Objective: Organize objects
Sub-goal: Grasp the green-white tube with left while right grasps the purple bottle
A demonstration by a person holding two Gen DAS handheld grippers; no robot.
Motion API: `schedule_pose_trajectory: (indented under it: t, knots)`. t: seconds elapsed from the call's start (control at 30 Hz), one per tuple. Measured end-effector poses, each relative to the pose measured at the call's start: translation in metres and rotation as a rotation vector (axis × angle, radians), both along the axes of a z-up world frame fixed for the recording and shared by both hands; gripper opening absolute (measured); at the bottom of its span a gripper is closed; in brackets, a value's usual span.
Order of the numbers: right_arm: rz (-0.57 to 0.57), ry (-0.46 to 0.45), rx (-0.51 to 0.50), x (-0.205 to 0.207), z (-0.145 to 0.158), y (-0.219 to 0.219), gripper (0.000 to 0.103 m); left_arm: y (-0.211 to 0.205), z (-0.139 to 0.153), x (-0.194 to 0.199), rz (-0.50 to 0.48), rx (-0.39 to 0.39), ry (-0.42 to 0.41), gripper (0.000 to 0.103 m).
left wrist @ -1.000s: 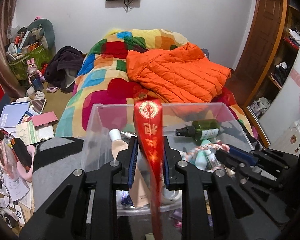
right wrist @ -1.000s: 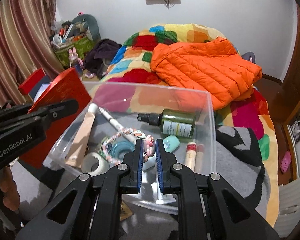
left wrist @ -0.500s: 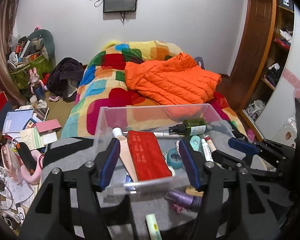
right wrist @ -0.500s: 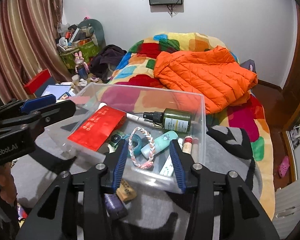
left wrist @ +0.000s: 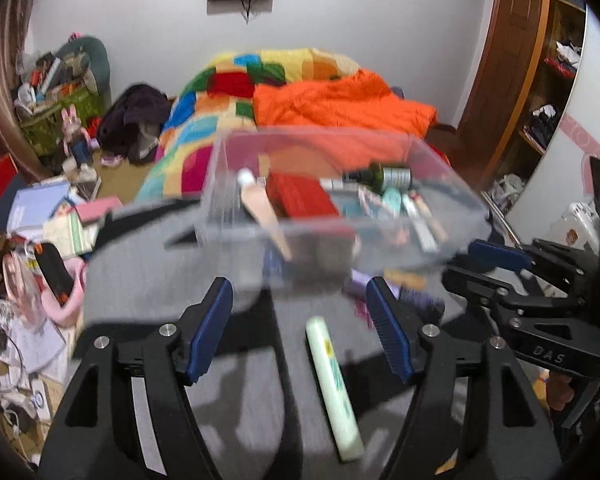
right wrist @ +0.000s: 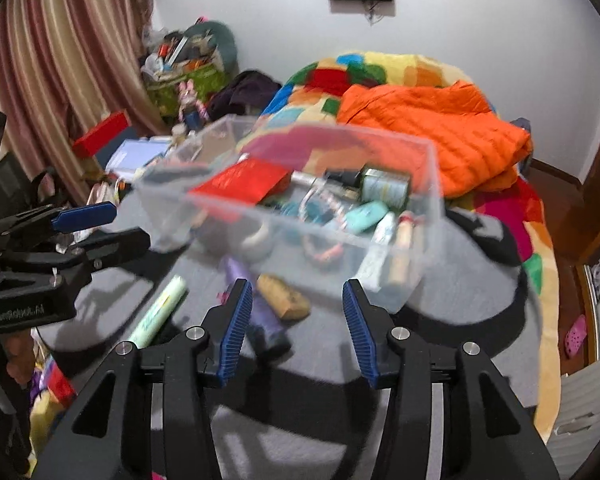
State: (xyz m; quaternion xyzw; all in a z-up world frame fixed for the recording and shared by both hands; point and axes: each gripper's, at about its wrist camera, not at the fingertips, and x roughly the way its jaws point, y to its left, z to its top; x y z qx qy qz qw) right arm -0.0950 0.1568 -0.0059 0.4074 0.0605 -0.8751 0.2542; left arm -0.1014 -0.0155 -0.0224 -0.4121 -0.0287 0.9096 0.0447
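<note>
Both grippers hover over a grey blanket (right wrist: 452,280) with jaws spread wide and nothing between them — the left gripper (left wrist: 300,328) above a pale green tube (left wrist: 334,368), the right gripper (right wrist: 296,324) near a purple tube (right wrist: 260,312) and a tan bottle (right wrist: 284,296). Just beyond sits a clear bin (right wrist: 380,148) holding a red packet (right wrist: 242,180), a green spray bottle (right wrist: 384,188) and small tubes. Behind it lies a bed with an orange jacket (right wrist: 432,128) — clutter lines the floor.

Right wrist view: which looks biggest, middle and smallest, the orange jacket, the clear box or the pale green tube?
1. clear box and orange jacket: look about alike; the box is nearer, so unsure.
2. pale green tube: smallest.
</note>
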Motion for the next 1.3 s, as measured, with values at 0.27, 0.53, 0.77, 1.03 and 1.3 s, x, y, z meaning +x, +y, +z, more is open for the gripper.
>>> schedule_pose_trajectory:
  t: [0.27,0.53,0.77,1.03,1.3]
  knots:
    - [0.030,-0.084,0.007,-0.001,-0.031,-0.018,0.043,0.005,-0.042,0.009,-0.005,0.046,-0.107,0.069]
    - [0.017,-0.107,-0.011,-0.003,-0.041,-0.016,0.034,0.019,-0.054,0.019,-0.018,0.024,-0.078,0.058]
    - [0.048,-0.056,0.003,0.013,-0.033,-0.016,0.026,0.020,-0.055,0.026,-0.003,-0.031,-0.048,0.026]
    - [0.053,-0.019,-0.026,0.032,-0.018,-0.008,0.023,0.006,-0.049,0.031,0.026,0.016,-0.053,0.015]
    - [0.024,0.032,-0.061,0.045,0.005,0.008,0.023,-0.001,-0.024,0.035,0.040,0.046,0.002,0.015]
